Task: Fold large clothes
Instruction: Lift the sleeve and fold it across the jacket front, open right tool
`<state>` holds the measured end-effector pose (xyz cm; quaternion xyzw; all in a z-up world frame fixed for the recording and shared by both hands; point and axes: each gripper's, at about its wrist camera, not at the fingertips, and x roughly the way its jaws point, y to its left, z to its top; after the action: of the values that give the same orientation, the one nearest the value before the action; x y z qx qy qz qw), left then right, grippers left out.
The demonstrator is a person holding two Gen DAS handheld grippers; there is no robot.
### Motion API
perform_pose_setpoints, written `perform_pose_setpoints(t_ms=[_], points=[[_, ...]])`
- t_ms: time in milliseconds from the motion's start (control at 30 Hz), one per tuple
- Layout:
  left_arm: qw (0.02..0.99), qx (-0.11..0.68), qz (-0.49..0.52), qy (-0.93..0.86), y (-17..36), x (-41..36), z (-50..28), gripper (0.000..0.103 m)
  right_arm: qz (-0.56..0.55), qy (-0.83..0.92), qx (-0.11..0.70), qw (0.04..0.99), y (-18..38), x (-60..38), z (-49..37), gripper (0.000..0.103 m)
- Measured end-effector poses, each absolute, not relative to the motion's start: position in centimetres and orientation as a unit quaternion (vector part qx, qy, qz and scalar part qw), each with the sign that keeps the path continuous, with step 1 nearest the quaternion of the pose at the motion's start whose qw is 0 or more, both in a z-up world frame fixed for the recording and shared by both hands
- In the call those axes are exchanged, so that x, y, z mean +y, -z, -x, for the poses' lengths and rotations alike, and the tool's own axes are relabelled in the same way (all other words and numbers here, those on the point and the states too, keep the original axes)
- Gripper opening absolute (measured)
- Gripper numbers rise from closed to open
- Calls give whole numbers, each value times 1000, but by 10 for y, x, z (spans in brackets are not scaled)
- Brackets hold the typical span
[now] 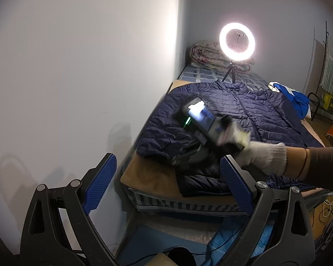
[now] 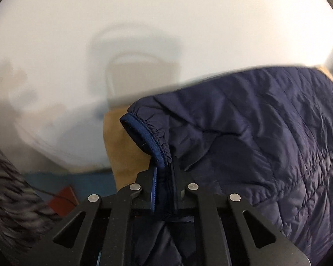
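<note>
A navy quilted jacket point(image 1: 233, 110) lies spread on the bed, collar toward the far end. In the left wrist view my left gripper point(image 1: 166, 158) hangs open off the bed's near corner, holding nothing. A white-gloved hand point(image 1: 264, 157) holds my right gripper point(image 1: 186, 158), blurred, pointing down at the near sleeve. In the right wrist view my right gripper point(image 2: 165, 170) is shut on the sleeve at its elastic-trimmed cuff point(image 2: 144, 130), and the cloth bunches between the pads. The rest of the jacket point(image 2: 255, 133) fills the right side.
A lit ring light on a tripod point(image 1: 236, 41) stands at the bed's far end before a rolled quilt point(image 1: 208, 55). A blue garment point(image 1: 295, 99) lies at the right edge. A white wall point(image 1: 77, 66) runs along the left. A tan sheet point(image 1: 148, 175) covers the near corner. Cables point(image 1: 328, 208) trail on the floor.
</note>
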<state>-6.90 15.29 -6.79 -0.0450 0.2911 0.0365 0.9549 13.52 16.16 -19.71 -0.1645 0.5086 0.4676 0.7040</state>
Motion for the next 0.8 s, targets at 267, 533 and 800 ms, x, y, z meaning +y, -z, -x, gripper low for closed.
perform_pose_setpoints(t_ms=[267,533,800], points=[[951,303,16,-50,62,132,40,96,17,-419,497,759,156,78,-196,9],[959,285,-1,-11,34,83,-36,97,-31,-335,484,808,137,-13,-257,9],[955,292,-2,48,32,12,-123,97,-82,-264,466,841,127,-77,-314,9]])
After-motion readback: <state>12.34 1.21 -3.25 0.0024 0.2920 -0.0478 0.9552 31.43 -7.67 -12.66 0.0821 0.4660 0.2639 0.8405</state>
